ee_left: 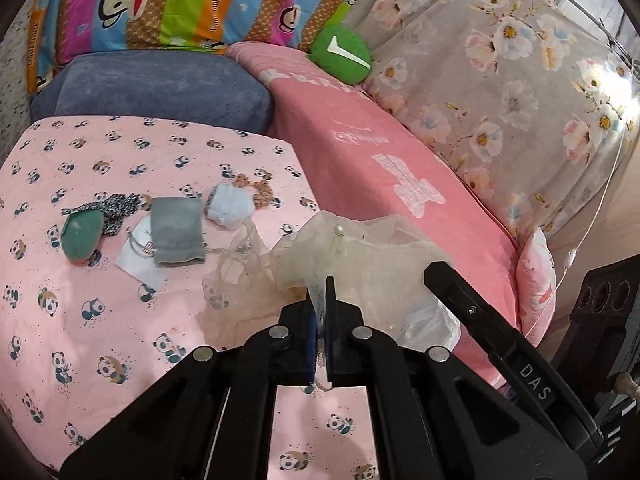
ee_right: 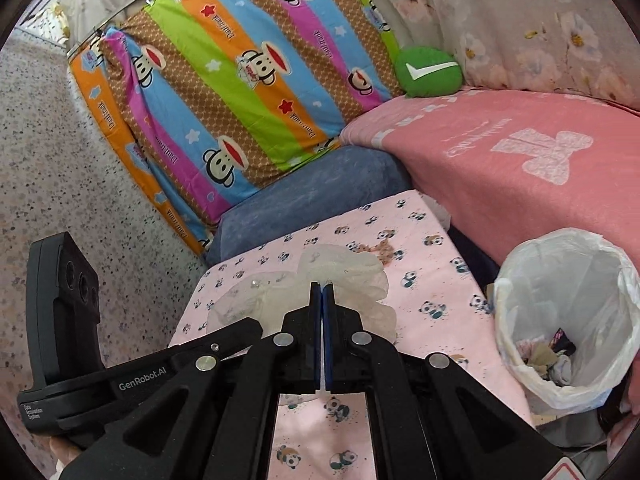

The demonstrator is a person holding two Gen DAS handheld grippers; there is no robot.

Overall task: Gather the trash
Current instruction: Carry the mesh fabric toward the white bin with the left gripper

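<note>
- Left wrist view: nearest the lens, the left gripper (ee_left: 320,292) has its jaws clamped together on a fold of a sheer cream mesh fabric piece with small pearl beads (ee_left: 352,256), which bunches just past the tips.
- The right gripper (ee_right: 322,292) is likewise pinched tight on the same gauzy bundle (ee_right: 344,276), so both hands share one limp load above the pink panda-print sheet (ee_left: 120,300).
- In the right wrist view, a bin lined with a white plastic bag (ee_right: 568,312) stands beside the bed to the right, some scraps already at its bottom.
- My reading is that the step in hand is carrying the mesh over to that bin. To do it well, keep both pinches firm, lift the trailing folds clear of the sheet, and bring the bundle over the middle of the liner before either grip lets go, since loose netting could drape over the rim.
- Farther back on the sheet lie a green rounded pouch (ee_left: 82,234), a folded grey cloth (ee_left: 178,230), a white paper tag (ee_left: 138,256) and a pale blue crumpled wad (ee_left: 230,210), probably next for sorting.
</note>
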